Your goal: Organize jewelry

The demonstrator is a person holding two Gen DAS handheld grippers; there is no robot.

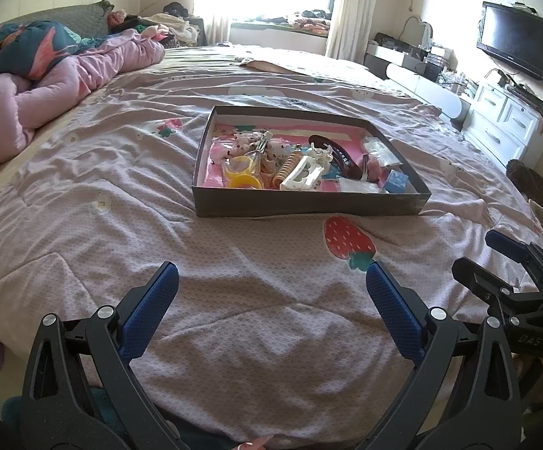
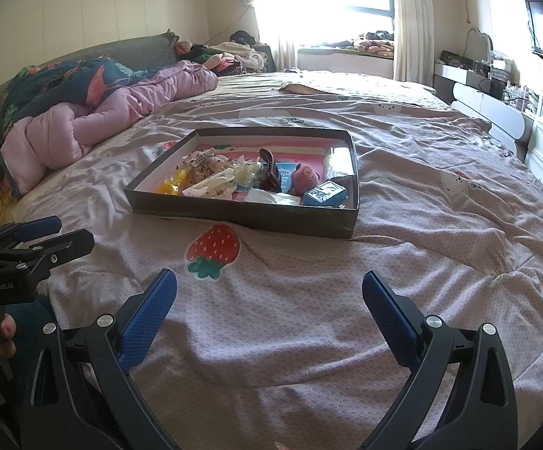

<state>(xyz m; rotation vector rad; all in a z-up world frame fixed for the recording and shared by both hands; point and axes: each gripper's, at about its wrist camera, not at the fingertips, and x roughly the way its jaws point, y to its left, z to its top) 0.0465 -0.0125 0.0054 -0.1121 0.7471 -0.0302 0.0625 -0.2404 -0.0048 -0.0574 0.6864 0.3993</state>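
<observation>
A shallow dark box (image 1: pixel 301 206) (image 2: pixel 241 215) lies on the bed, pink inside and full of hair accessories and jewelry. In it I see a white claw clip (image 1: pixel 303 176) (image 2: pixel 211 185), a yellow ring (image 1: pixel 243 180), a dark brown clip (image 1: pixel 340 153) (image 2: pixel 269 172), a pink fluffy piece (image 2: pixel 305 180) and a small blue box (image 1: pixel 397 181) (image 2: pixel 325 193). My left gripper (image 1: pixel 271 273) hovers open over the bedspread, well short of the box. My right gripper (image 2: pixel 269 281) is open too, beside it at the same distance. Each gripper shows at the edge of the other's view.
The bedspread (image 1: pixel 234 337) is pale pink with a strawberry print (image 1: pixel 348 242) (image 2: pixel 213 249) just before the box. A bunched pink quilt (image 1: pixel 46 90) lies far left. White drawers (image 1: pixel 503 120) and a wall television (image 1: pixel 516 45) stand on the right.
</observation>
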